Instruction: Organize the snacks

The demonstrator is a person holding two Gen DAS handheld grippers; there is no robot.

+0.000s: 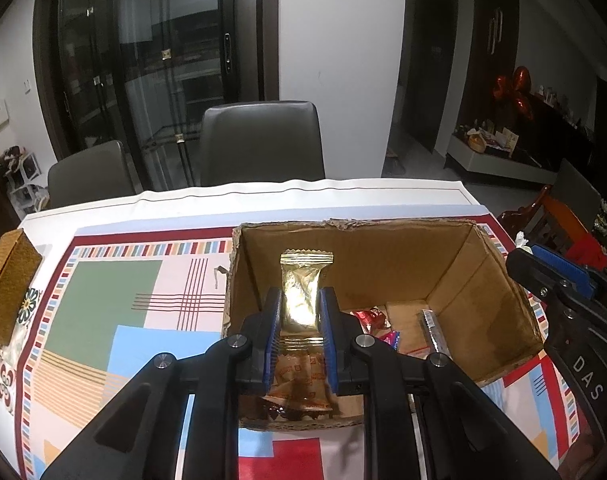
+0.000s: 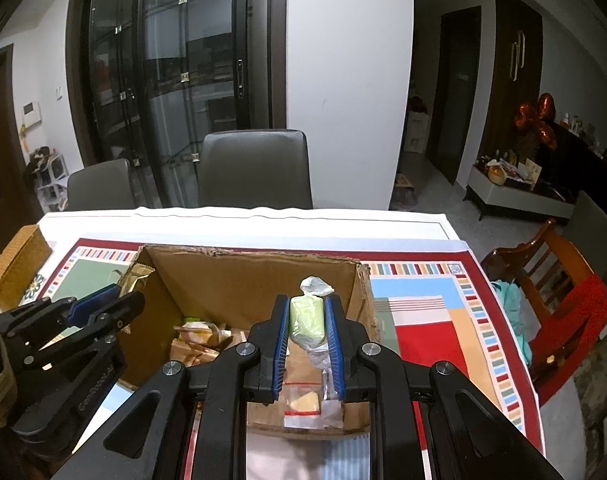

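Dark glass doors, a white wall and two grey padded chairs (image 1: 261, 142) stand behind the bench (image 1: 263, 200), which is spread with a white cloth and a glossy mat (image 1: 115, 296) printed in green, red, blue and tan blocks. An open cardboard box (image 1: 475, 280) with ragged, torn rims sits on the mat, and both grippers tilt down and forward over its near side, side by side.

Left gripper (image 1: 300, 322): its jaws are closed on a gold foil snack packet (image 1: 303, 284), the blue ribbed pads pressing its two long sides. This packet is flat, shiny and crinkled, with a crimped zigzag seal at the far end. Its long axis runs along the fingers, away from the camera, with the far end raised over the box interior.

Right gripper (image 2: 306, 326): its jaws are clamped on a pale green wrapped sweet (image 2: 305, 318), soft and oblong, in clear film twisted to a whitish tuft at its far end. Its long axis also lies along the fingers, tuft pointing away.

Down on the box floor lie a red foil wrapper (image 1: 369, 316), a pink one (image 1: 389, 338), a slim silvery stick pack (image 1: 433, 326) and a clear bag with red stripes (image 2: 303, 400). At the left bench edge rests a woven tan box (image 1: 9, 276)
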